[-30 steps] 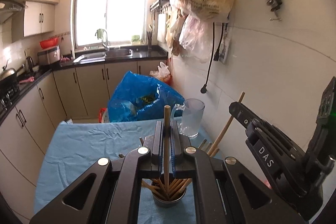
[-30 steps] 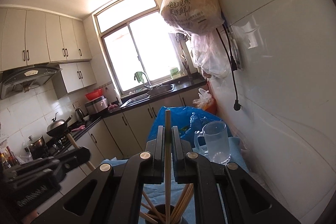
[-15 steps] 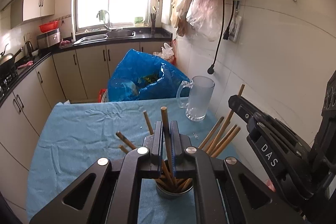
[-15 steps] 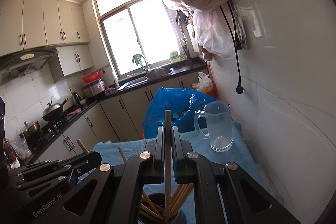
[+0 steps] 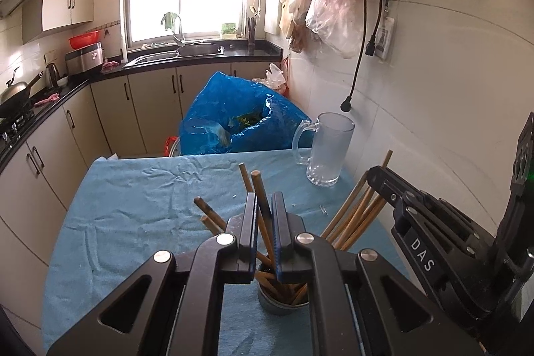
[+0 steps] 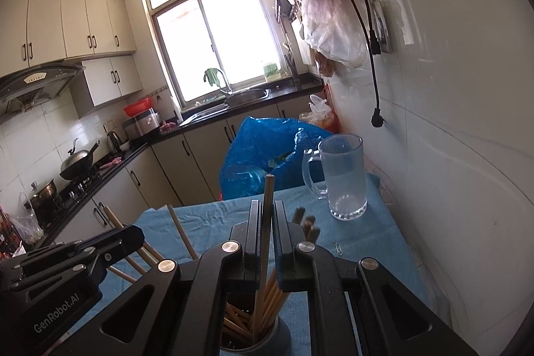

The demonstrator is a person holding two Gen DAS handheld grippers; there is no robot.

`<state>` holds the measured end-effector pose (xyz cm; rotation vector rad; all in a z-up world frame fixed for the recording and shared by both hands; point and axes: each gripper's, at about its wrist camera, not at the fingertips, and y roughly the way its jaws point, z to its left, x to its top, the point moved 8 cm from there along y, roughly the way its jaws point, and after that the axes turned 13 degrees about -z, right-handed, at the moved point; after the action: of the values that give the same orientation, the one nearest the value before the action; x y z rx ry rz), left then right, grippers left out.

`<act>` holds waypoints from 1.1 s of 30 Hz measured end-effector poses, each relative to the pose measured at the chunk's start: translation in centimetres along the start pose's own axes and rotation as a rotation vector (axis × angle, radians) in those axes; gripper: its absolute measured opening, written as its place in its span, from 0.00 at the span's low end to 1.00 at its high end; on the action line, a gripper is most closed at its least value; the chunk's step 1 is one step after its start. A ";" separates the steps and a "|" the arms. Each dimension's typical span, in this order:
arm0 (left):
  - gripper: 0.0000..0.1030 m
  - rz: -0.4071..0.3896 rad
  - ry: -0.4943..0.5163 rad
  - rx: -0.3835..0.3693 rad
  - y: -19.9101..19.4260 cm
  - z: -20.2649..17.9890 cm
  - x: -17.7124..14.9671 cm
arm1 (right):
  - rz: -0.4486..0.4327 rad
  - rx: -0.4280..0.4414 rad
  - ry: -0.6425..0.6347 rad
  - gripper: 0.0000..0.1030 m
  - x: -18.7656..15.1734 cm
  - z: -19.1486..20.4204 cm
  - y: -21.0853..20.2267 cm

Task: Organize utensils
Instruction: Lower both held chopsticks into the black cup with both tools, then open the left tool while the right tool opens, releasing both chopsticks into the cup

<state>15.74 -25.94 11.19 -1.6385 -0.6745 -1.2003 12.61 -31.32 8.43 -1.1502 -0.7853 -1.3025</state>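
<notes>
Two chopsticks [image 5: 262,216] [image 6: 266,222] clamped; lower ends hidden in cup [image 5: 282,302].

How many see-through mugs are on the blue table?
1. The glass mug stands on the far right corner of the blue tablecloth, near the white wall. No other mug shows.

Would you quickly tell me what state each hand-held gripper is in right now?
Left hand-held gripper: shut on a chopstick over the cup.
Right hand-held gripper: shut on a chopstick over that cup.
</notes>
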 end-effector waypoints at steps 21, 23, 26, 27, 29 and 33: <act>0.09 0.028 -0.021 0.023 1.4 1.1 -1.3 | 0.074 -0.009 -0.002 0.08 -1.9 -0.7 1.3; 0.13 0.018 -0.020 0.023 1.0 1.2 -1.1 | 0.057 -0.004 0.004 0.08 -1.3 -0.7 0.8; 0.30 -0.007 -0.030 0.024 -0.1 1.5 -0.5 | 0.025 -0.002 -0.005 0.09 -0.1 -0.4 -0.2; 0.30 -0.020 -0.034 0.027 -0.6 1.7 -0.2 | 0.012 -0.005 -0.005 0.13 0.4 -0.3 -0.7; 0.33 -0.048 -0.034 0.039 -1.8 2.0 0.5 | -0.017 -0.004 -0.006 0.29 1.5 -0.1 -1.7; 0.59 -0.113 -0.057 0.069 -4.9 3.2 1.9 | -0.087 -0.033 -0.033 0.73 3.5 0.3 -4.3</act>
<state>13.56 -21.34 14.64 -1.5998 -0.8452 -1.2012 9.01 -31.73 12.67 -1.1774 -0.8495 -1.3758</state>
